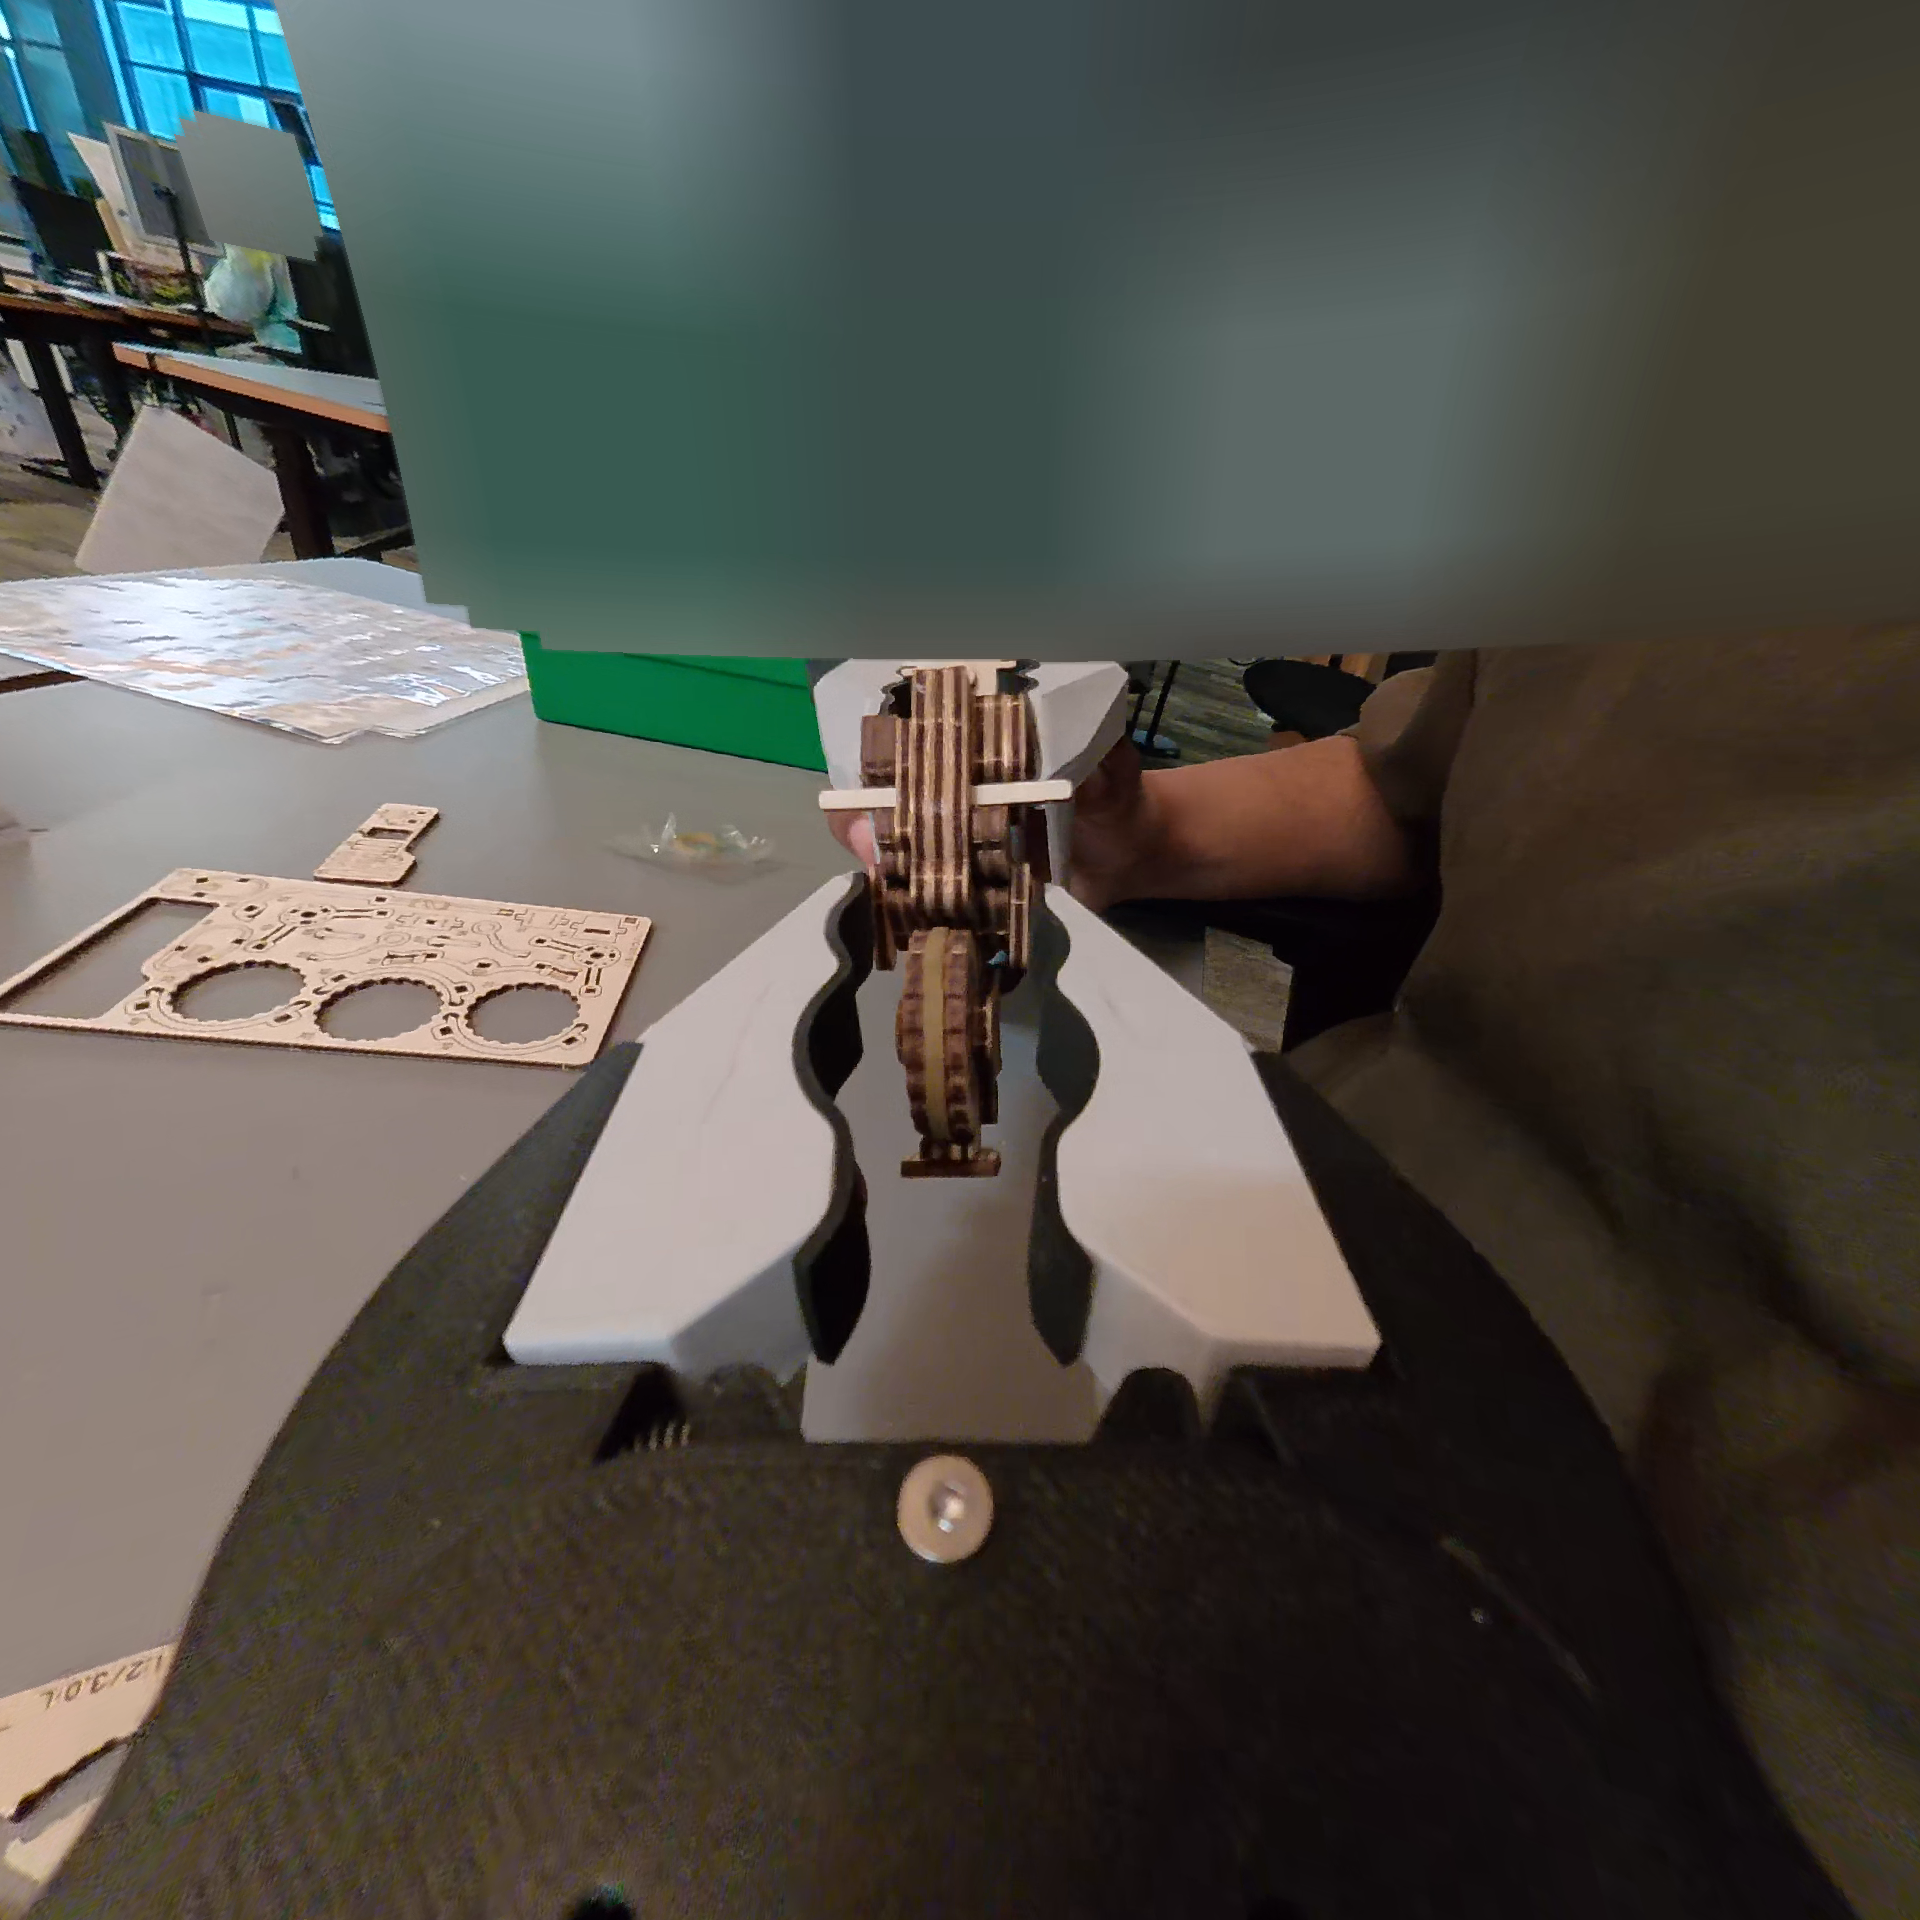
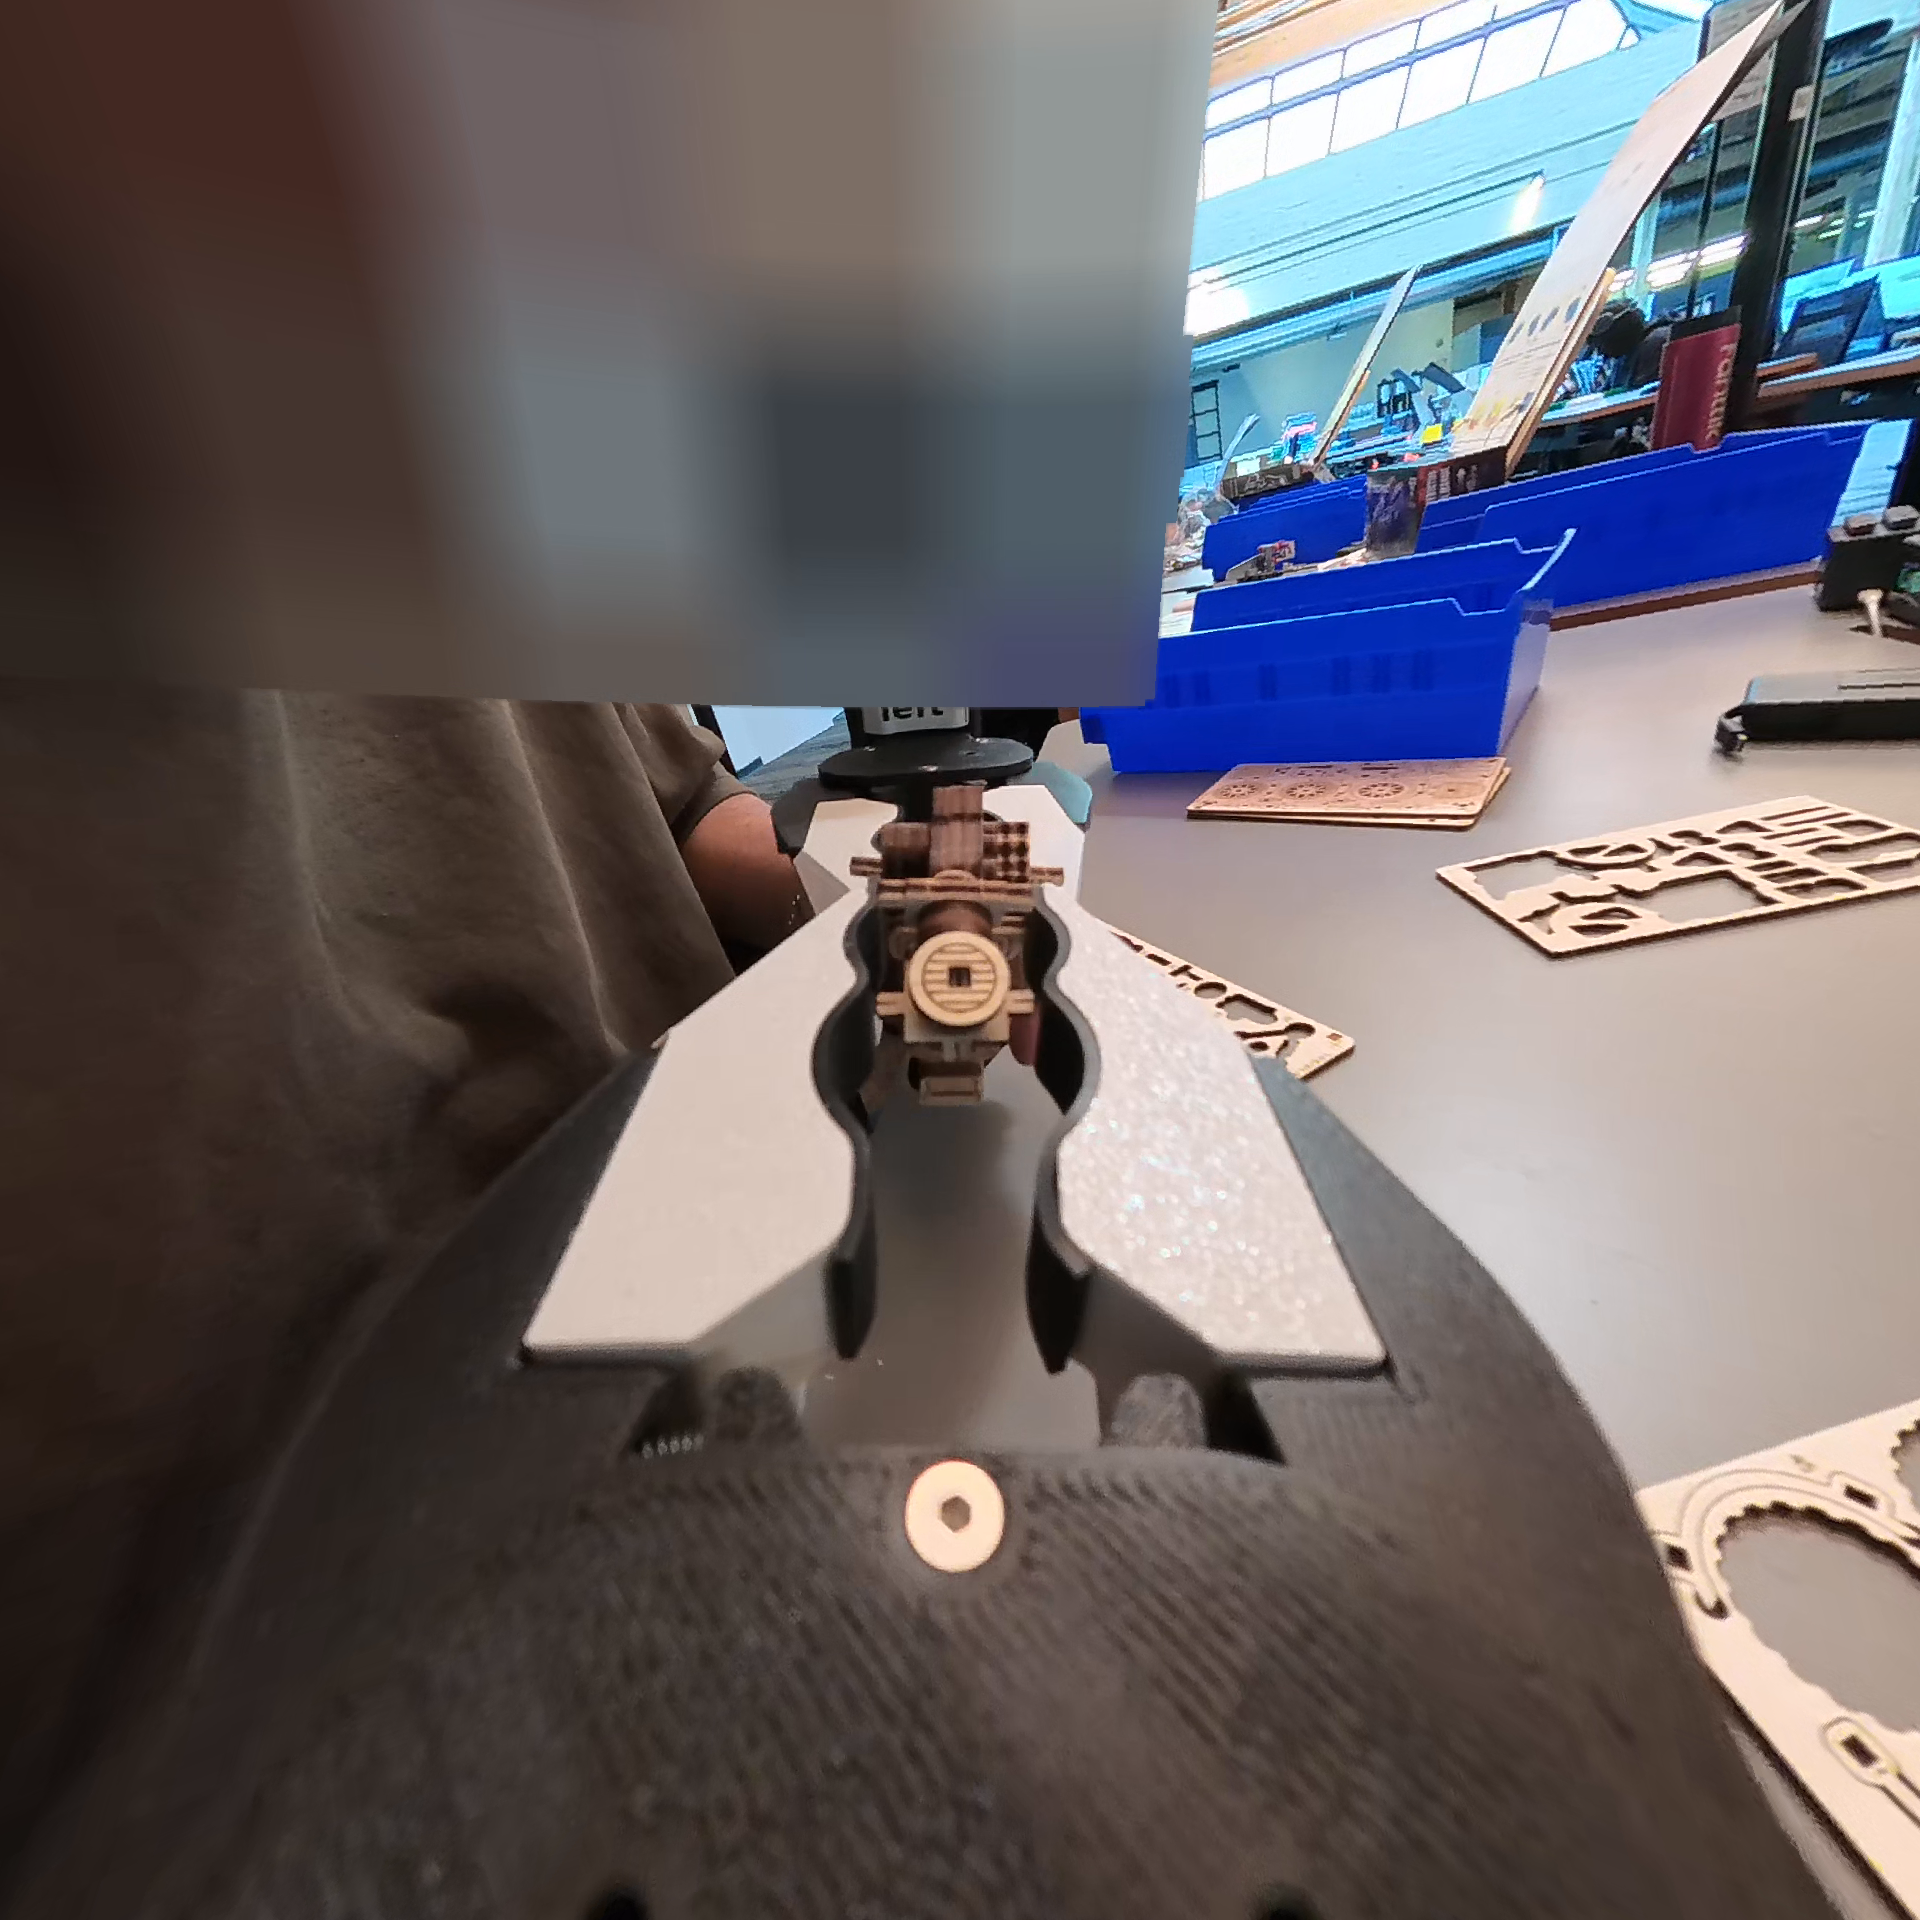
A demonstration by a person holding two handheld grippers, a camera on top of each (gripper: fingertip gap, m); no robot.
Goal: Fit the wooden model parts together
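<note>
Centre of the left wrist view: left gripper (image 1: 948,914) narrowed around the wooden model (image 1: 951,894), wavy dark fingers (image 1: 831,1039) pinching its layered upper body at the tips, with a toothed wheel hanging down into the gap. Just beyond, at the upper centre, the right gripper (image 1: 971,727) meeting the same model from the far side, pale fingers against its top; a thin light stick crossing the model sideways there. Left of centre, lying flat on the grey table (image 1: 312,1195), a wooden sheet (image 1: 332,966) with three round cut-outs and a small loose piece (image 1: 376,844) just above it. Farther back, a green box (image 1: 675,696) and a crumpled clear wrapper (image 1: 691,844).

Centre of the right wrist view: right gripper (image 2: 951,925) clamped on the model (image 2: 951,987) near the fingertips, a round disc with a square hole facing the camera; left gripper (image 2: 940,800) opposite, touching the model's far end. Right side of the frame: more cut-out wooden sheets (image 2: 1683,873) on the table, blue bins (image 2: 1340,675) behind them.

Printed characters at the lower left edge of the left view and lettering on a red board at the upper right of the right view, plus a small label on the far gripper.
</note>
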